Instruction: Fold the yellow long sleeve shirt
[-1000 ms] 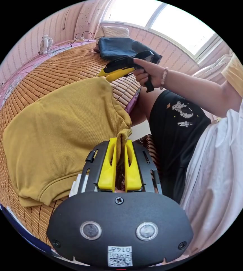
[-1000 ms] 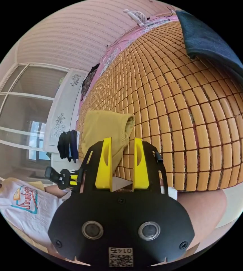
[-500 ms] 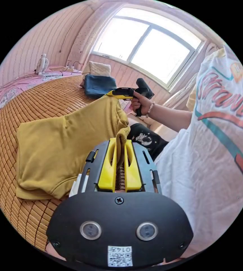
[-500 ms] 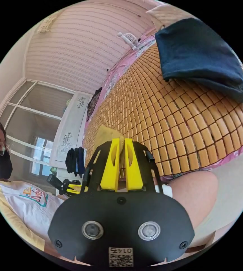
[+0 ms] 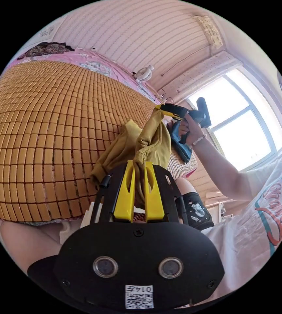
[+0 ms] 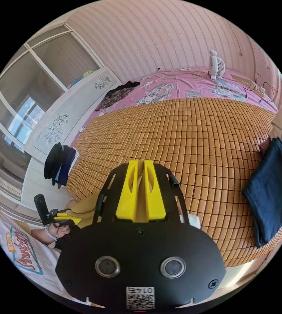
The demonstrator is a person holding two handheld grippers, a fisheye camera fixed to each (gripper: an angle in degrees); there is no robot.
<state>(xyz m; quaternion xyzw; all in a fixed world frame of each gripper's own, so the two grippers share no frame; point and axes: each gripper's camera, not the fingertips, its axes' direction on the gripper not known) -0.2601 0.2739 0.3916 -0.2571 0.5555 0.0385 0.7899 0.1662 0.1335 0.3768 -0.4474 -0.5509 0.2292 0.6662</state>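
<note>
The yellow long sleeve shirt [image 5: 149,142] hangs bunched in the air over the near edge of the bamboo mat [image 5: 49,130]. My left gripper [image 5: 139,163] is shut on a ribbed edge of it, right in front of the camera. Farther off, a hand holds my right gripper [image 5: 158,110], pinching another part of the shirt higher up. In the right gripper view, my right gripper [image 6: 141,162] is shut with a strip of the yellow shirt [image 6: 141,193] between its jaws. The left gripper [image 6: 78,221] shows low at the left there, held in a hand.
A folded dark blue garment [image 6: 272,193] lies on the mat [image 6: 196,137] near its edge. A small white fan [image 6: 217,63] stands on the pink sheet at the far side. Dark clothes [image 6: 59,163] hang on a white cabinet. The person stands close against the bed, near a bright window [image 5: 242,124].
The right gripper went from open around the shirt's corner to shut on it. Both grippers then lifted the shirt off the mat, so it now hangs bunched. Both cameras swung widely.
</note>
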